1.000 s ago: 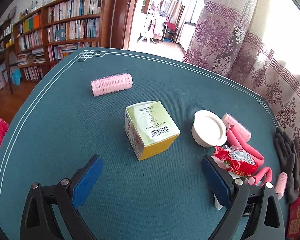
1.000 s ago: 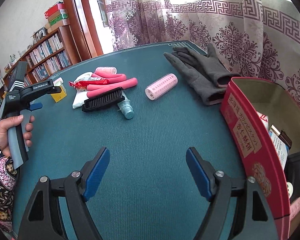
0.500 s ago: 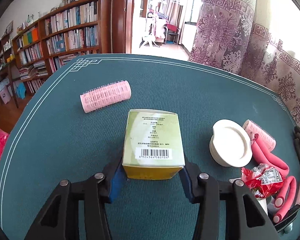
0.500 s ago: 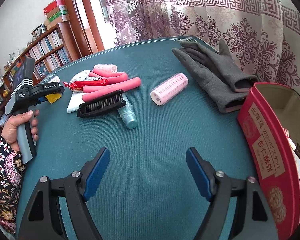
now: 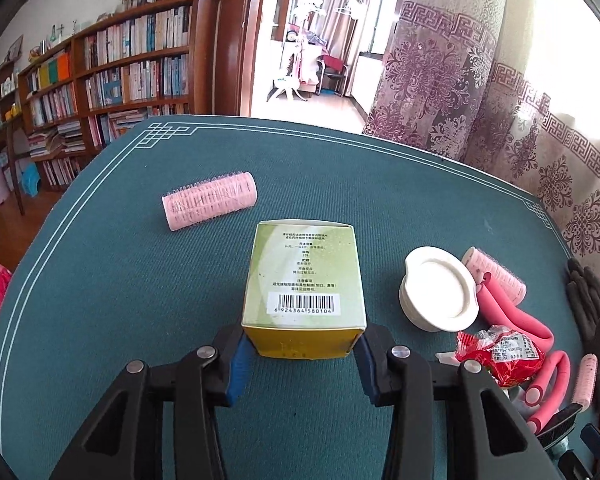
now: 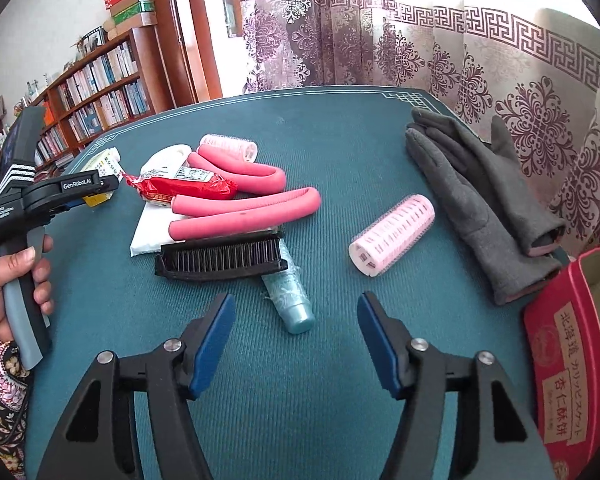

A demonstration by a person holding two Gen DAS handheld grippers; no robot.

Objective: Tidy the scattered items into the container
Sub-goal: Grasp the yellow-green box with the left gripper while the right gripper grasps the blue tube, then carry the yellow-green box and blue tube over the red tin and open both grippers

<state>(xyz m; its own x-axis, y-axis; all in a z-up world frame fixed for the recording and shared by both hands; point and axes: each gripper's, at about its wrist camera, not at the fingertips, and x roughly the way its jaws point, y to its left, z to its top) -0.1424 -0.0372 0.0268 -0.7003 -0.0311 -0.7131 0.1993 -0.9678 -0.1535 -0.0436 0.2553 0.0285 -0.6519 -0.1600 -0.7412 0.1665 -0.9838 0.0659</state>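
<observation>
Our left gripper [image 5: 303, 354] is clamped on the near end of the green-and-yellow carton [image 5: 305, 280], which rests on the teal table [image 5: 100, 300] between a pink hair roller [image 5: 209, 200] and a white lid [image 5: 440, 294]. Our right gripper [image 6: 296, 344] is closing with nothing between its pads, just short of the teal tube [image 6: 290, 296]. The red container [image 6: 568, 364] stands at the right edge.

Three pink hair rollers [image 6: 392, 235], two grey gloves [image 6: 488, 200], one brush [image 6: 220, 260].
</observation>
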